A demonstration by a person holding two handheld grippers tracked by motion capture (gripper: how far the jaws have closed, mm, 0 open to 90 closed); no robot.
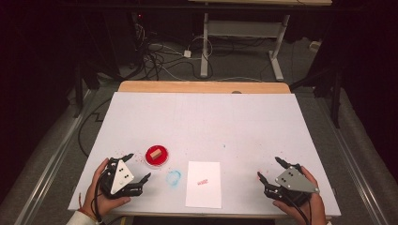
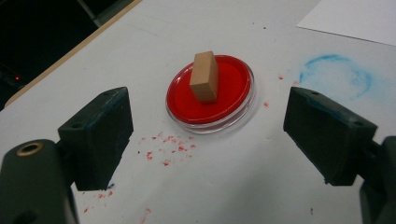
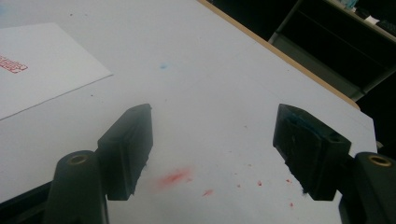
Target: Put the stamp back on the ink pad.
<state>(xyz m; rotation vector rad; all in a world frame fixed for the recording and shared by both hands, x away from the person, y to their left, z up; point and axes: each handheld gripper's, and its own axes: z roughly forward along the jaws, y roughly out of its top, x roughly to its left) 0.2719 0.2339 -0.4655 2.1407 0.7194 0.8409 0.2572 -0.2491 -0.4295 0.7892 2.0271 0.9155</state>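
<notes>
1. A small wooden stamp block [image 2: 204, 77] stands upright in a shallow round dish of red ink [image 2: 211, 94], which sits on the white table cover [image 1: 206, 117] near the front left, just ahead of the left gripper [image 1: 137, 168].
2. The left gripper [image 2: 208, 126] is spread wide and holds nothing; its jaws point at the dish, and the block lies ahead of the gap between them, not yet inside it.
3. Just to the right of the dish is a faint blue ring stain [image 1: 173, 177], and beside that a sheet of white paper [image 1: 203, 183] that already bears one red stamp mark [image 1: 202, 182].
4. Red ink specks [image 2: 166, 144] dot the cover between the left gripper and the dish.
5. The right gripper [image 1: 271, 172] rests near the front right edge, well apart from the paper, its jaws likewise parted and empty above more red smears [image 3: 175, 177].
6. The step in hand looks like the approach to pick up the stamp. The next move probably calls for easing the left gripper forward until the jaws flank the block, then closing on its sides without tipping the dish.
</notes>
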